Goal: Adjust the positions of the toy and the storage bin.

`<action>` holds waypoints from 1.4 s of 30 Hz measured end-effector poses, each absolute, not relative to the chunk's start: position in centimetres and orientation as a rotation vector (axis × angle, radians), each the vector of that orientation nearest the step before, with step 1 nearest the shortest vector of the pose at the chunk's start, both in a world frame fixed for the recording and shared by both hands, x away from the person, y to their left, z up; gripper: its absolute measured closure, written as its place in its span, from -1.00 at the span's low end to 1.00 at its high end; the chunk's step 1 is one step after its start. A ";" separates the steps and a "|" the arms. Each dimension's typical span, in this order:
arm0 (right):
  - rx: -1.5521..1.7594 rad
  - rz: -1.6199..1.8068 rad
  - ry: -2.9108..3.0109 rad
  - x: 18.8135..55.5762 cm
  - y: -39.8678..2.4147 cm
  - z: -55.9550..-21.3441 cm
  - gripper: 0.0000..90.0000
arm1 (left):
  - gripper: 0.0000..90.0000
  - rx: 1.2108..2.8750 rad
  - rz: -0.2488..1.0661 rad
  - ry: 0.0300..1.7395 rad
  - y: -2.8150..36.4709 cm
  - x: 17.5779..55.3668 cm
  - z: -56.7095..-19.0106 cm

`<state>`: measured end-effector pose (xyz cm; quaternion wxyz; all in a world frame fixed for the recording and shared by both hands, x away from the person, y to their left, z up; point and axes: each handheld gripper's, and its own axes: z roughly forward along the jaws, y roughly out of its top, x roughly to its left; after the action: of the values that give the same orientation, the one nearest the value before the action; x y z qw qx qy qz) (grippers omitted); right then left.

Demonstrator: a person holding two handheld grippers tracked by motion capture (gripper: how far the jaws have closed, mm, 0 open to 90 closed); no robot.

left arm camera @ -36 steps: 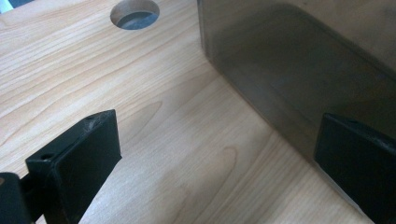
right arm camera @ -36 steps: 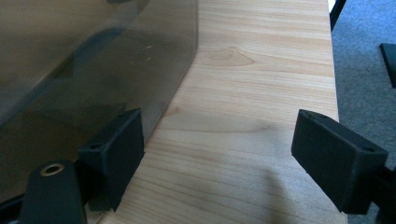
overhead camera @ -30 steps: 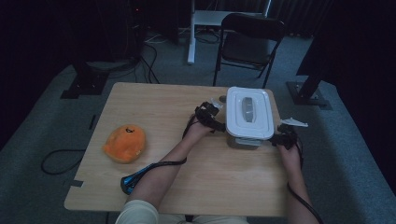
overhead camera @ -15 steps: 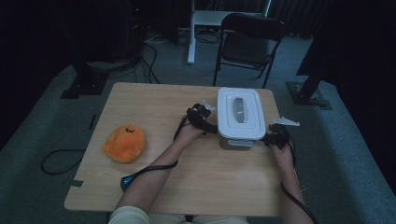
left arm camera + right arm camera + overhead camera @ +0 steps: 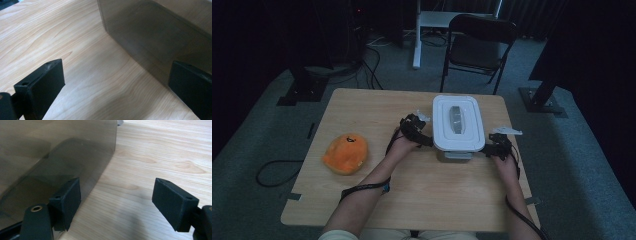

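Sliding toward the table's [image 5: 362, 220] middle from near its far right corner, the lidded container [image 5: 457, 125] rides between the left gripper [image 5: 414, 131] and right gripper [image 5: 498, 146] (both spread-jawed, flanking its sides), suggesting a two-handed push leftward.

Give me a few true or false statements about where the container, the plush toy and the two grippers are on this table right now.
1. The container has its white lid on. True.
2. The orange plush toy sits inside the container. False: it lies on the table, well off to the container's left.
3. The left gripper and the right gripper flank the container on opposite sides. True.
4. Both grippers have their jaws shut. False: in each gripper view the jaws stand wide apart with only bare tabletop between them.
5. A folding chair stands beyond the far edge of the table. True.
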<state>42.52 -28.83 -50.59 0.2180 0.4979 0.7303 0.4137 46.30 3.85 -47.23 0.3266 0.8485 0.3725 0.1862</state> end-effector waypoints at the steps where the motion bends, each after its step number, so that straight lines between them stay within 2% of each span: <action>1: 1.374 1.149 2.026 42.5 -28.6 -50.6 -0.49 | -0.97 2.222 0.487 0.979 4.0 46.2 -47.2; 24: 1.278 1.220 2.084 40.0 -25.6 -50.6 -0.48 | -0.97 2.225 0.502 0.969 7.7 43.1 -47.3; 28: 1.295 1.219 2.090 39.9 -25.9 -50.8 -0.63 | -0.97 2.234 0.462 0.959 8.0 43.4 -47.9; 42: 1.416 1.154 2.055 43.3 -26.5 -51.6 -0.64 | -0.97 2.197 0.449 1.062 8.3 46.5 -49.1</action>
<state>43.26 -26.52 -51.63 0.1949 0.5050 0.7333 0.4115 46.52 8.33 -49.07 0.3240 0.8376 0.4050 0.1713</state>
